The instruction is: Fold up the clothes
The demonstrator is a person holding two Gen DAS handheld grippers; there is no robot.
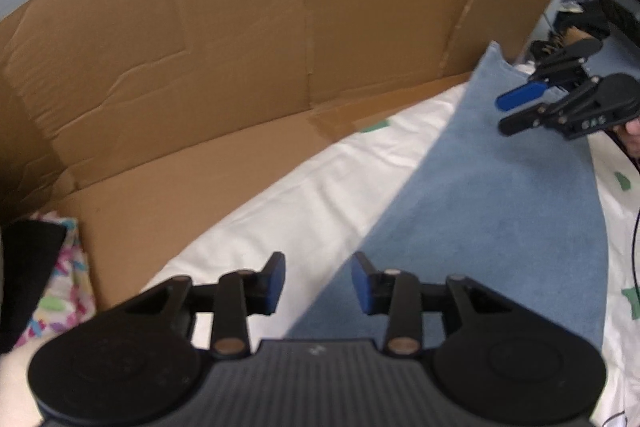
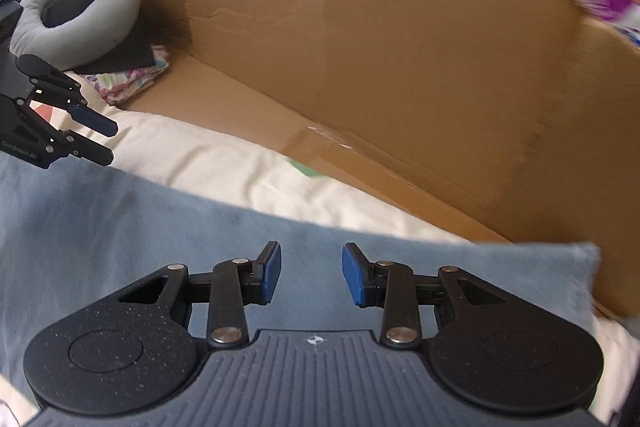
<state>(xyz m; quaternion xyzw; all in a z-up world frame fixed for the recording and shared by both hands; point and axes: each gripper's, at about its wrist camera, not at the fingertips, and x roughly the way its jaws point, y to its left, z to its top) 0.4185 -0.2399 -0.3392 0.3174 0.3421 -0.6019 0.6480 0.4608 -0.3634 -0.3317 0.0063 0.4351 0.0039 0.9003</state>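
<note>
Both grippers hover over the blue towel (image 1: 500, 211) on the white sheet (image 1: 304, 211): left gripper (image 1: 318, 285) parted, right gripper (image 2: 311, 277) parted, both empty.

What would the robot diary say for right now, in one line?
step: fold start | left gripper: open, empty | right gripper: open, empty | blue cloth: flat on white sheet, not gripped | cardboard: behind
</note>
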